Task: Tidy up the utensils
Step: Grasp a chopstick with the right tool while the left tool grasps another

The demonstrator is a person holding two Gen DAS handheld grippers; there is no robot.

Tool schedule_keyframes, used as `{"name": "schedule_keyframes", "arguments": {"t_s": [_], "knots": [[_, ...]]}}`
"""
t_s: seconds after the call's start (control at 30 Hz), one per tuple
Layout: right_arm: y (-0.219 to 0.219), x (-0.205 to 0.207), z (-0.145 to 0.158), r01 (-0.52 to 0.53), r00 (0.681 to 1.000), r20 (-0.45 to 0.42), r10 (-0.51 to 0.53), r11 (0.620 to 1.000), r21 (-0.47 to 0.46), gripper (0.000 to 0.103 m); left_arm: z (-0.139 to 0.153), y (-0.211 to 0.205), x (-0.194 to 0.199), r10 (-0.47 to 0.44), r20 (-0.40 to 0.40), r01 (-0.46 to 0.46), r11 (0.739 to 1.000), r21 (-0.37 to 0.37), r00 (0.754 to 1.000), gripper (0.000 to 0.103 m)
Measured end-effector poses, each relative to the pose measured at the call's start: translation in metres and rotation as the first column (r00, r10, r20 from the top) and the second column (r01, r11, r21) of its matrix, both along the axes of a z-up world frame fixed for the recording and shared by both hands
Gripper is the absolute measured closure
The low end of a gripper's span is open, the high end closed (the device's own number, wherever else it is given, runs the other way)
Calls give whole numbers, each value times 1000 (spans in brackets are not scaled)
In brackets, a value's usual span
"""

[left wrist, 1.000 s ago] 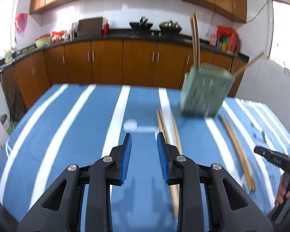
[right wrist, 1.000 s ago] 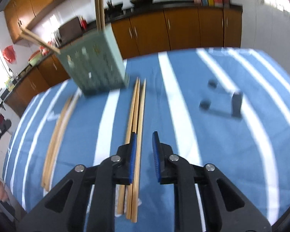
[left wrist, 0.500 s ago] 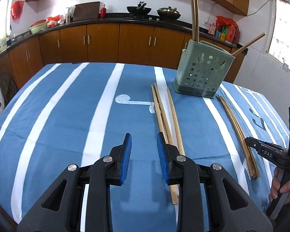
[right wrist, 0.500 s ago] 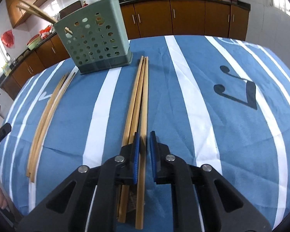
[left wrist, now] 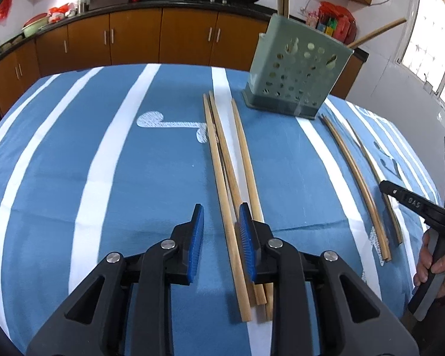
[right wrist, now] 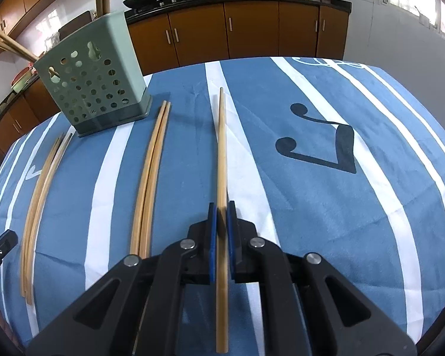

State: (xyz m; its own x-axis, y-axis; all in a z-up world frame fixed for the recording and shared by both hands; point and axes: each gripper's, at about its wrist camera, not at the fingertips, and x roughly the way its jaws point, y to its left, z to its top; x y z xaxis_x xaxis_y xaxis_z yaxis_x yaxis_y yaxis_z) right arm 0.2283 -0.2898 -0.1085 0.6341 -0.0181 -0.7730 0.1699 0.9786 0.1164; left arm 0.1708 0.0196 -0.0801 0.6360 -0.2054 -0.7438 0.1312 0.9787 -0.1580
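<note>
Left wrist view: the left tool (left wrist: 219, 231) hangs with its blue pads spread apart over a bundle of chopsticks (left wrist: 222, 160) lying on the blue striped tabletop (left wrist: 103, 154). Beyond them stands the green perforated holder (left wrist: 293, 68), with a second bundle (left wrist: 356, 178) curving to its right. Right wrist view: the right tool (right wrist: 218, 222) is clamped on a single chopstick (right wrist: 221, 148), which points straight ahead. Two chopsticks (right wrist: 151, 166) lie just left of it.
</note>
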Motion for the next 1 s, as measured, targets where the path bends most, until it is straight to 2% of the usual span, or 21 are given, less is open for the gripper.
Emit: {"name": "schedule_keyframes", "arguments": {"t_s": [0.2, 0.5, 0.57, 0.83, 1.0], "knots": [[1, -1, 0, -8, 1000, 2, 8, 1000, -4, 95, -7, -6, 5, 3, -20, -1, 998, 56, 1000, 86], [4, -5, 0, -28, 1000, -2, 28, 1000, -13, 93, -7, -13, 16, 32, -13, -30, 992, 122, 999, 87], [5, -3, 0, -38, 999, -3, 38, 999, -26, 94, -8, -13, 18, 40, -10, -39, 989, 145, 999, 95], [-1, 15, 1, -43, 999, -13, 43, 999, -25, 95, -5, 26, 44, 138, -33, -133, 985, 114, 990, 95], [-5, 24, 0, -33, 999, -3, 33, 999, -37, 95, -6, 40, 50, 135, -25, -133, 989, 65, 991, 95]]}}
